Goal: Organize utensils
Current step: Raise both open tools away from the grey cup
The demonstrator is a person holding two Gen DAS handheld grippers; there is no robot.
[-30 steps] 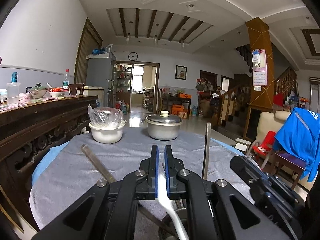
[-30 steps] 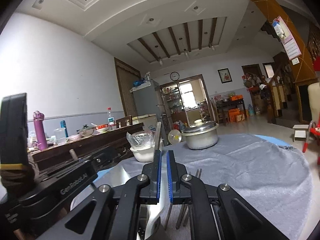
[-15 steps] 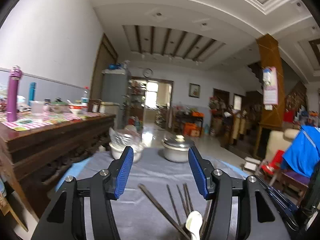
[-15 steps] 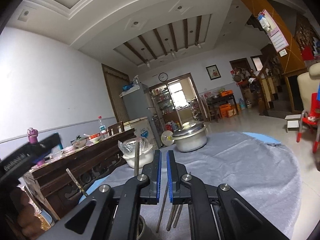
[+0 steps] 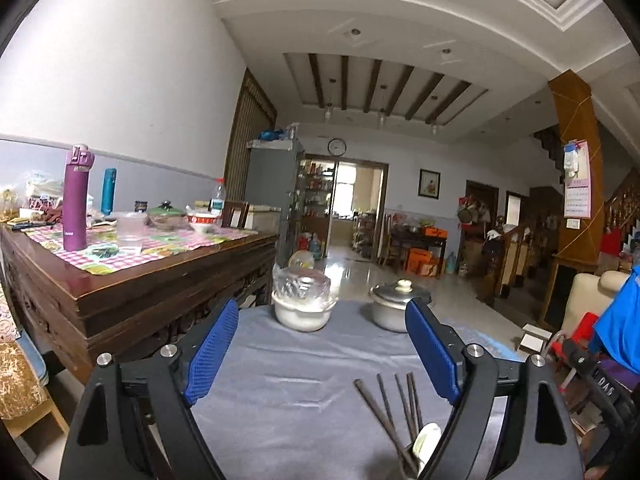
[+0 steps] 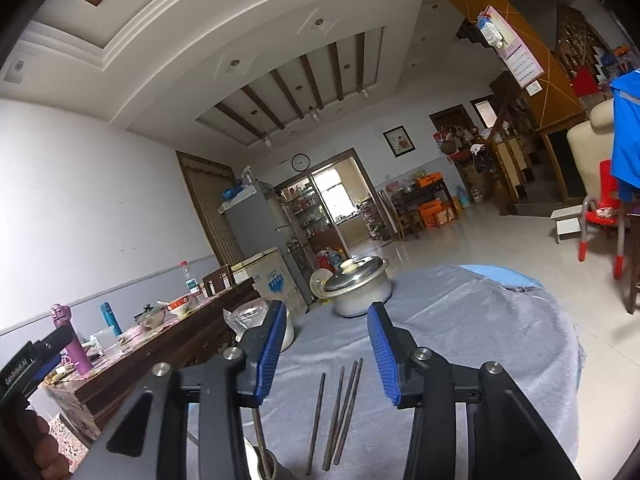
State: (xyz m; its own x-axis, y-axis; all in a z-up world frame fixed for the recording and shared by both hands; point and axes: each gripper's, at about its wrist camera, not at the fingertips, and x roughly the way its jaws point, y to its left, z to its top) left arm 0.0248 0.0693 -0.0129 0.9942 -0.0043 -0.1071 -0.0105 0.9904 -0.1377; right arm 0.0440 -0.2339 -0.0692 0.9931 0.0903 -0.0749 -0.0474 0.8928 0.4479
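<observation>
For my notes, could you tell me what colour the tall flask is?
Purple flask, clearest in the left wrist view.

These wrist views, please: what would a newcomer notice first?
Blue-padded fingers of the open left tool frame the grey-clothed table. Dark chopsticks fan up from a holder at the bottom edge, beside a white spoon. A lidded steel pot stands at the far edge.
</observation>
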